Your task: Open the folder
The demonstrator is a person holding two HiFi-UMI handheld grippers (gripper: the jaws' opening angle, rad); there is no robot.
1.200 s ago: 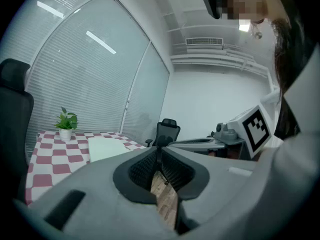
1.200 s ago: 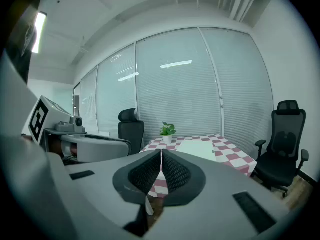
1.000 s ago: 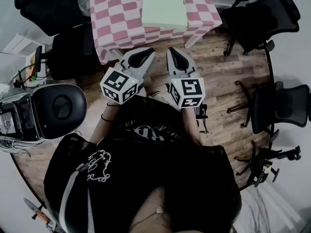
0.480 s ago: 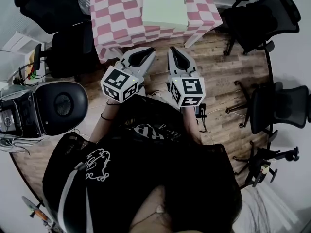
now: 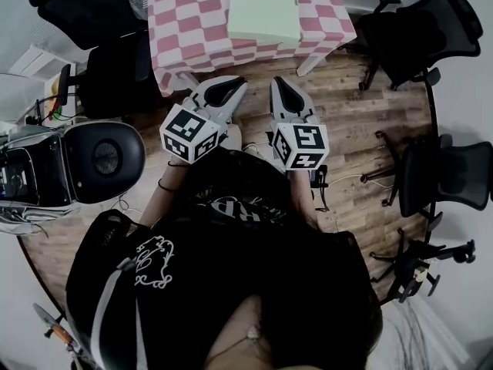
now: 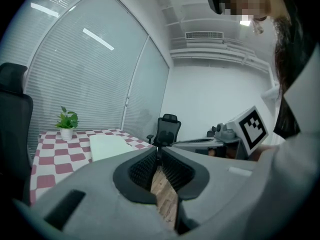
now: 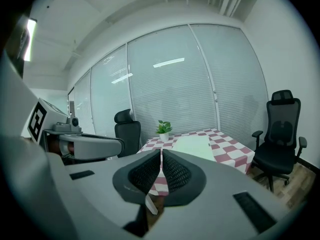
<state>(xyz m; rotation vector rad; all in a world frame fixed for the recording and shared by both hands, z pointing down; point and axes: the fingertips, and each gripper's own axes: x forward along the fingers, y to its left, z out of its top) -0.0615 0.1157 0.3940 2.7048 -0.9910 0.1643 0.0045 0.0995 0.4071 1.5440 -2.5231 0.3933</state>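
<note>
A pale green folder (image 5: 263, 8) lies closed and flat on the pink-and-white checked table (image 5: 185, 29) ahead of me; it also shows as the folder (image 6: 107, 146) and the folder (image 7: 192, 146) in the two gripper views. My left gripper (image 5: 237, 82) and right gripper (image 5: 275, 81) are held side by side in front of my body, short of the table's near edge and above the wooden floor. Both are shut with nothing between the jaws. Neither touches the folder.
A small potted plant (image 7: 163, 130) stands at the table's far end. Black office chairs (image 5: 420, 29) stand around the table, and another chair (image 5: 100, 160) is close at my left. Equipment (image 5: 27, 179) sits at far left. Cables (image 5: 362, 179) lie on the floor.
The view has shifted slightly; the table and the chair at left sit a little differently in the picture. Both grippers keep their places and stay shut.
</note>
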